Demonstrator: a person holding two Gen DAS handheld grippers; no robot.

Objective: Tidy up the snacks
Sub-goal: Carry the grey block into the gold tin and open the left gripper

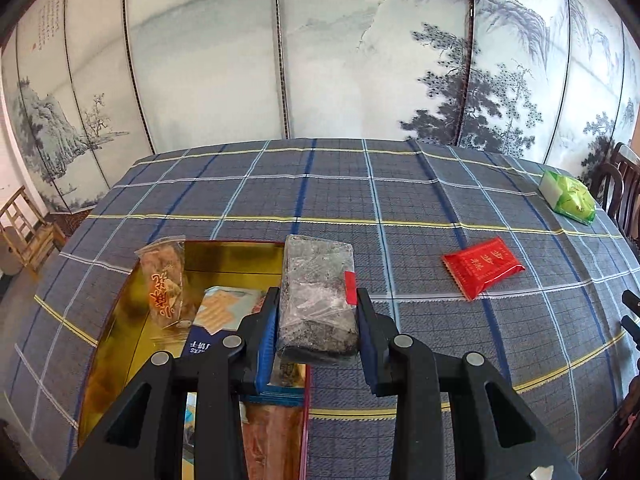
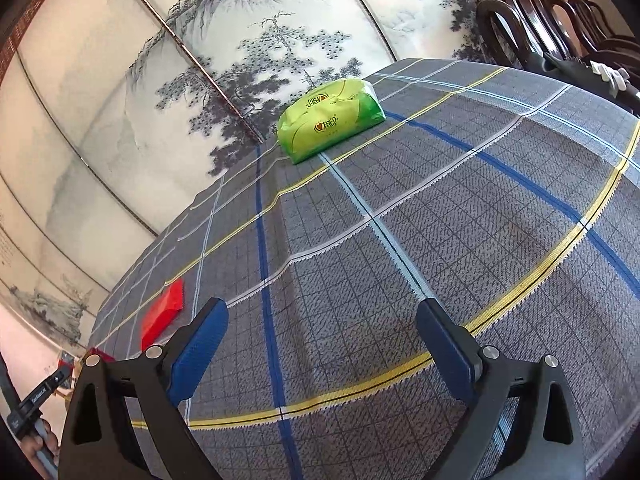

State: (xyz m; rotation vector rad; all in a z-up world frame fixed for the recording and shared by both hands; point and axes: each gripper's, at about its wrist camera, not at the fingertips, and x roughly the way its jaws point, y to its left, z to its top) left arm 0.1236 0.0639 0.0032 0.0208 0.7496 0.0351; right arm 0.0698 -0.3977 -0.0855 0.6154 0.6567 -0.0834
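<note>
My left gripper (image 1: 316,320) is shut on a clear packet of dark snack (image 1: 318,280) with a small red label, held above the right edge of a gold-lined box (image 1: 120,340). Inside the box stand a clear packet with orange lettering (image 1: 166,280), a blue-and-white packet (image 1: 218,312) and a long reddish-brown packet (image 1: 272,440). A red packet (image 1: 484,266) lies on the plaid tablecloth to the right; the right wrist view shows the red packet (image 2: 162,316) at far left. My right gripper (image 2: 320,340) hangs open over bare cloth with nothing between its fingers.
A green tissue pack (image 2: 330,116) lies near the table's far edge, also as the green pack (image 1: 568,196) at the right in the left wrist view. A painted folding screen (image 1: 320,60) stands behind the table. Dark wooden chairs (image 2: 552,20) stand at the right. A wooden stool (image 1: 24,232) is at far left.
</note>
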